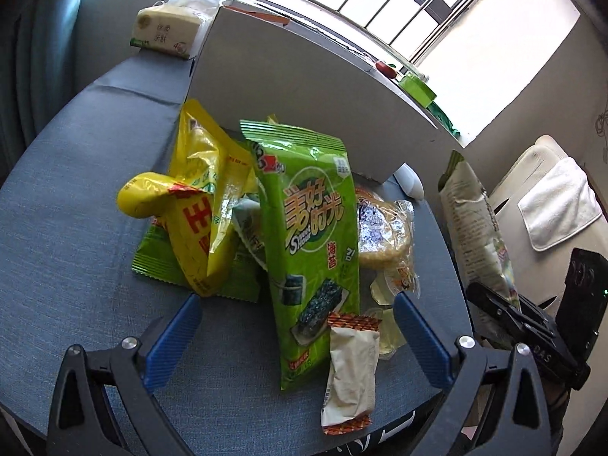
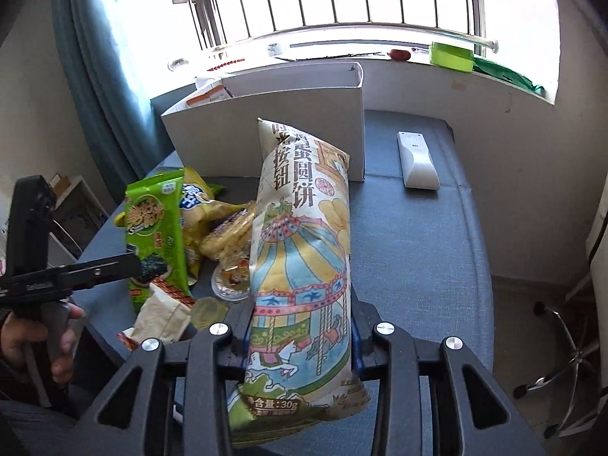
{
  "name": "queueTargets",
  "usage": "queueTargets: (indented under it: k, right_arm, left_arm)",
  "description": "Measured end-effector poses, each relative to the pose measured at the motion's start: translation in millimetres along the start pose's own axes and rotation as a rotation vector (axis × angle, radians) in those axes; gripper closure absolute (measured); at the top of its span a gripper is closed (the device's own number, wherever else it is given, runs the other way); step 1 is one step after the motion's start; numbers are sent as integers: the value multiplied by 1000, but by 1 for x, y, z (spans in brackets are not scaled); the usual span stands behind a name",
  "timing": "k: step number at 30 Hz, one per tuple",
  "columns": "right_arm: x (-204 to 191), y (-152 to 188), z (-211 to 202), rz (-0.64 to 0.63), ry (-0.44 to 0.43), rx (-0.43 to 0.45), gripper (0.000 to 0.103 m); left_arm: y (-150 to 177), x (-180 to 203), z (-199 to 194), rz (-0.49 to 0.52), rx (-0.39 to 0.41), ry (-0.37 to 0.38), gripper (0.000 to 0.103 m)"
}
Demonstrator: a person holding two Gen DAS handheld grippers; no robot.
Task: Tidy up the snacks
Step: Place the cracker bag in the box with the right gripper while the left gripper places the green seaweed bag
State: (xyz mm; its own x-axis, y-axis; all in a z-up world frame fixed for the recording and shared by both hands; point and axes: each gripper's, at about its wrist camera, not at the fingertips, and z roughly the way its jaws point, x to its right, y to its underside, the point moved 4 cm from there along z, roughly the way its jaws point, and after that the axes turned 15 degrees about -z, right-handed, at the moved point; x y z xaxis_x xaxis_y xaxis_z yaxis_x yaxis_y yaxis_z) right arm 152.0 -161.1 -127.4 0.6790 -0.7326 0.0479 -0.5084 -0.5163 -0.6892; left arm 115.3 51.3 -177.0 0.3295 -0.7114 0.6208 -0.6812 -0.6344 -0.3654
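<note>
Right gripper point(image 2: 300, 336) clamped the puffy, light, crushable biscuit bag point(image 2: 300, 258) low; box point(image 2: 266, 133) at 12 o'clock; left gripper point(image 1: 298, 336) apart

Blown-out daylight through the window point(image 2: 342, 0), glare on wrappers, fisheye-bent edges.

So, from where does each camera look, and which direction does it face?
Left wrist: sits behind the open left tongs, facing the snack pile, the green seaweed bag and the white box; both blue fingers show.
Right wrist: sits behind the right tongs, shut on the carousel biscuit bag, facing the window; the person's left hand shows.
Shared: seaweed bag, box, white remote.
</note>
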Motion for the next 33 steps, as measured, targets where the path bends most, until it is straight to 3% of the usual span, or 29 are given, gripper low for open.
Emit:
queueTargets:
  k: [1,3,4,6,9,17,23,29,33]
  right_arm:
    - [-3,1,-4,-1,-1,9,63]
    - [-6,1,-9,-1,-4,18,63]
    - [-9,2,-13,3,-9,22,63]
    - [-12,2,-17,8,-25,36,63]
    - [-13,0,-15,7,-34,44,63]
    - [-13,-15,-21,19,-55,96,63]
    - [-2,-62,-19,52,-77,158,63]
    - [28,-143,16,94,-58,167,63]
    - [57,-196,54,151,-23,139,63]
  left_arm:
    - [-1,-1,3,-1,-4,-9,5]
    - [-3,-2,8,10,-8,-25,29]
    - [-3,-3,10,22,-8,-31,36]
    - [-4,-2,10,33,-6,-6,66]
    - [-6,2,-4,60,33,20,85]
    - [-28,22,-67,136,159,114,90]
    - [-87,51,-93,175,252,183,89]
    - [-174,95,-57,197,234,178,89]
    - [-225,115,-17,185,202,112,89]
